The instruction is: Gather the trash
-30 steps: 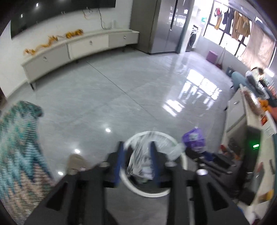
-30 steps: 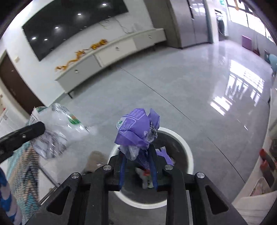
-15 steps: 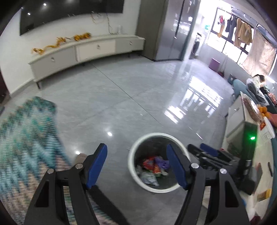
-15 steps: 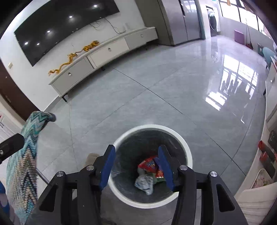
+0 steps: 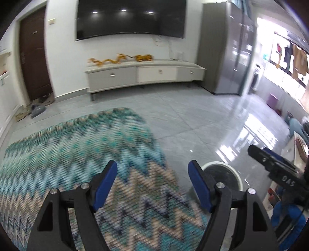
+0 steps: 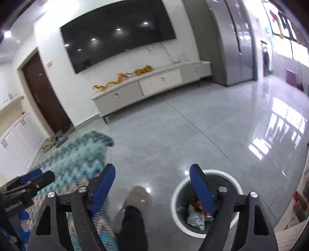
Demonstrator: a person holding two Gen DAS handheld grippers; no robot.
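1. The left gripper point(image 5: 152, 183) has its blue-padded fingers point(image 5: 105, 182) spread wide and released, with nothing between them. It hangs over a zigzag-patterned cloth point(image 5: 77, 146) in teal, beige and dark tones — blurred in this view.

2. The right gripper point(image 6: 152, 185) is also released, its fingers point(image 6: 200, 188) wide apart and empty. Its right finger overlaps the near-left part of the bin in the right wrist view.

3. The trash bin point(image 6: 232, 178) — round, white-rimmed, dark inside — stands on the glossy grey floor point(image 6: 212, 119). Inside lies the collected trash point(image 6: 197, 217): a crumpled clear-and-white wrapper beside a red and orange packet.

4. In the left wrist view the bin point(image 5: 234, 174) sits just right of the cloth's edge, partly hidden behind the right finger; the other gripper's black body shows at the far right.

5. A foot in a grey slipper point(image 6: 137, 200) stands on the floor between the cloth and the bin.

6. Across the room a long white TV cabinet point(image 5: 143, 74) runs under a wall-mounted television point(image 5: 131, 18), with orange decorations on its top.
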